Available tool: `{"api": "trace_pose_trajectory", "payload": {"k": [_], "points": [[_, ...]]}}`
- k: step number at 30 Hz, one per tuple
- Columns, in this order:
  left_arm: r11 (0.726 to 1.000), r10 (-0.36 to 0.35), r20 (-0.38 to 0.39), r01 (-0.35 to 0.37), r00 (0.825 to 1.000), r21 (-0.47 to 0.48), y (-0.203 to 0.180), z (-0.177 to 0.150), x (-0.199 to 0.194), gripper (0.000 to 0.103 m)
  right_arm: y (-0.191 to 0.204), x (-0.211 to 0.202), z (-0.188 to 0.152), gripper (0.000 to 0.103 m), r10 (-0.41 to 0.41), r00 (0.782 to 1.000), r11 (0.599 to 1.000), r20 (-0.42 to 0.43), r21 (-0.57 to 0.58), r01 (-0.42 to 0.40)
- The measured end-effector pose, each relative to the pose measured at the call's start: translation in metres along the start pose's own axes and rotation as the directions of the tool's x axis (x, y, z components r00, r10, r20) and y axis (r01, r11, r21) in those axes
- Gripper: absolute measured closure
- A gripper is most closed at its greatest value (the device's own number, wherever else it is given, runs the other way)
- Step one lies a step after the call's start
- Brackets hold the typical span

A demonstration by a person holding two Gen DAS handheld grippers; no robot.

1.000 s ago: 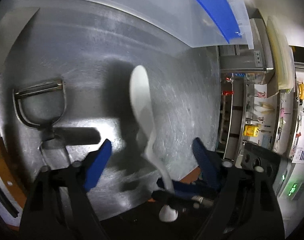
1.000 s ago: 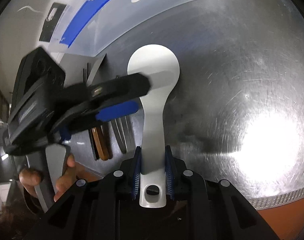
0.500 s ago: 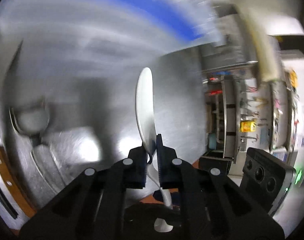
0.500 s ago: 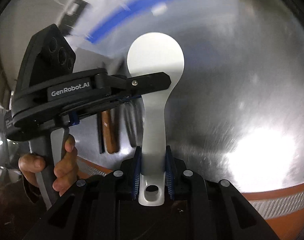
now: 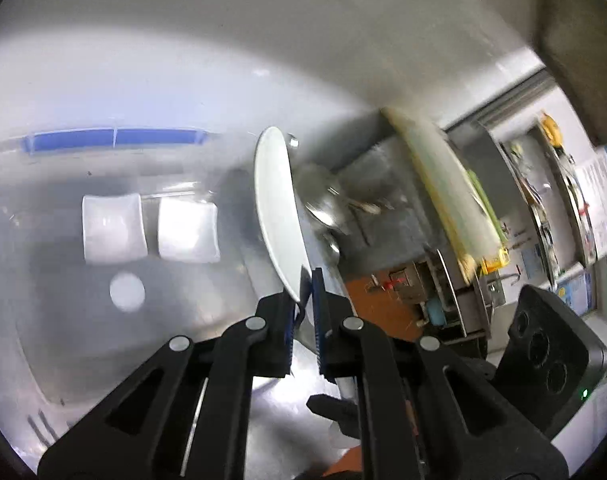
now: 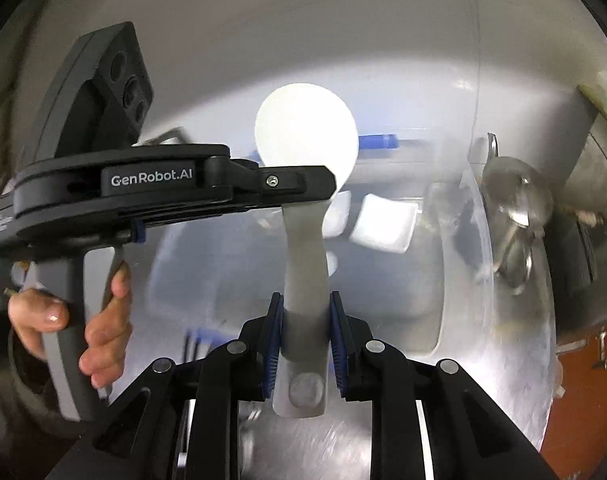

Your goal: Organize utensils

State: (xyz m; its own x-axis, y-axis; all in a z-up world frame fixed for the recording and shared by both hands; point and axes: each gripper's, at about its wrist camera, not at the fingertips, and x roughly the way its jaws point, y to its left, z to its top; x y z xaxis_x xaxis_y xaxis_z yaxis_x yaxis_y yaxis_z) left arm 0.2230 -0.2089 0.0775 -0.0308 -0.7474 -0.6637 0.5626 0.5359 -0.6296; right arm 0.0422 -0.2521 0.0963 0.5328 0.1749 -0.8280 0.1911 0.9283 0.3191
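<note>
While both hand-held grippers clamp it, the white rice paddle [image 6: 306, 216] hangs in the air above a clear plastic bin [image 6: 455, 320], its round blade up and away from the cameras and its handle toward them. The right hand-held gripper [image 6: 306, 332] grips the handle near its end, blue pads pressed flat against both edges just above the hanging hole, jaws standing narrow around the plastic. The left hand-held gripper [image 5: 306, 312] comes in from the side and pinches the paddle's neck, its jaws almost fully together on the thin edge; from its own camera the paddle [image 5: 277, 216] appears edge-on, a slim white curve rising out of the pads. In the right wrist view this left hand-held gripper [image 6: 323, 192] crosses the frame level, its black body marked with white lettering, and a person's hand [image 6: 91, 320] wraps around its grey grip. Beneath the paddle, inside the bin, sit two small square white dishes [image 5: 113, 228] side by side, with a small white disc [image 5: 126, 292] near them on the bin floor. A blue handle [image 5: 115, 138] runs along the bin's far rim. Just beyond the bin's side wall several metal spoons [image 6: 515, 216] lie blurred together in a heap. Scratched steel of the counter [image 6: 315, 452] shows below the right hand-held gripper, and cluttered shelves [image 5: 543, 208] stand off to the side in the left wrist view.
</note>
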Motion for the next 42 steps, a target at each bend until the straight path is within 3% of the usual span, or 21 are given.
{"api": "trace_pose_trajectory", "payload": {"k": [5,11,16,22,25,27,28,29,31,34,36,37,39,42], "points": [[0.996,0.026,-0.149,-0.039,0.988,-0.079,0.055,0.032,0.078,0.096,-0.036,0.080,0.034,0.080,-0.049,0.986,0.996,-0.157,0.070,0.061],[0.980,0.026,-0.295,-0.084,0.955,-0.183,0.121,0.025,0.143,0.096,-0.066,0.146,0.048,0.080,-0.066,0.954,0.990,-0.292,0.103,0.100],[0.980,0.103,-0.328,-0.152,0.939,-0.129,0.131,0.021,0.162,0.096,-0.071,0.184,0.042,0.083,-0.075,0.921,0.983,-0.383,0.125,0.132],[0.982,0.138,-0.308,-0.170,0.941,-0.078,0.123,0.020,0.165,0.095,-0.067,0.197,0.052,0.082,-0.109,0.901,0.979,-0.420,0.109,0.169],[0.972,0.213,-0.282,-0.232,0.935,-0.034,0.113,0.022,0.156,0.083,-0.066,0.206,0.052,0.078,-0.120,0.886,0.979,-0.447,0.097,0.181],[0.971,0.219,-0.269,-0.236,0.938,-0.031,0.116,0.029,0.154,0.062,-0.067,0.209,0.044,0.078,-0.137,0.883,0.976,-0.449,0.094,0.199],[0.972,0.217,-0.256,-0.233,0.942,-0.033,0.115,0.029,0.150,0.058,-0.067,0.207,0.044,0.077,-0.147,0.885,0.974,-0.442,0.092,0.208],[0.971,0.222,-0.241,-0.237,0.945,-0.033,0.114,0.030,0.143,0.047,-0.066,0.204,0.043,0.077,-0.155,0.892,0.972,-0.424,0.096,0.215],[0.964,0.256,-0.186,-0.266,0.949,-0.029,0.111,0.031,0.121,0.044,-0.062,0.186,0.043,0.077,-0.160,0.915,0.972,-0.370,0.105,0.212],[0.977,0.206,-0.092,-0.210,0.974,-0.038,0.098,0.027,0.074,0.044,-0.043,0.136,0.041,0.077,-0.179,0.954,0.976,-0.238,0.078,0.203],[0.984,0.179,-0.005,-0.179,0.984,-0.013,0.081,0.019,0.034,0.043,-0.017,0.087,0.028,0.077,-0.118,0.984,0.991,-0.131,0.041,0.125],[0.985,0.172,0.032,-0.172,0.985,-0.003,0.077,0.013,0.016,0.042,-0.006,0.072,0.019,0.075,-0.079,0.992,0.996,-0.103,0.024,0.082],[0.987,0.153,0.132,-0.157,0.979,0.022,0.065,-0.011,-0.036,0.035,0.030,0.040,-0.015,0.050,0.022,0.998,0.998,-0.054,-0.050,-0.025],[0.977,0.199,0.226,-0.211,0.954,0.027,0.063,-0.061,-0.095,0.035,0.075,0.046,-0.067,0.046,0.069,0.991,0.982,-0.114,-0.168,-0.087]]}}
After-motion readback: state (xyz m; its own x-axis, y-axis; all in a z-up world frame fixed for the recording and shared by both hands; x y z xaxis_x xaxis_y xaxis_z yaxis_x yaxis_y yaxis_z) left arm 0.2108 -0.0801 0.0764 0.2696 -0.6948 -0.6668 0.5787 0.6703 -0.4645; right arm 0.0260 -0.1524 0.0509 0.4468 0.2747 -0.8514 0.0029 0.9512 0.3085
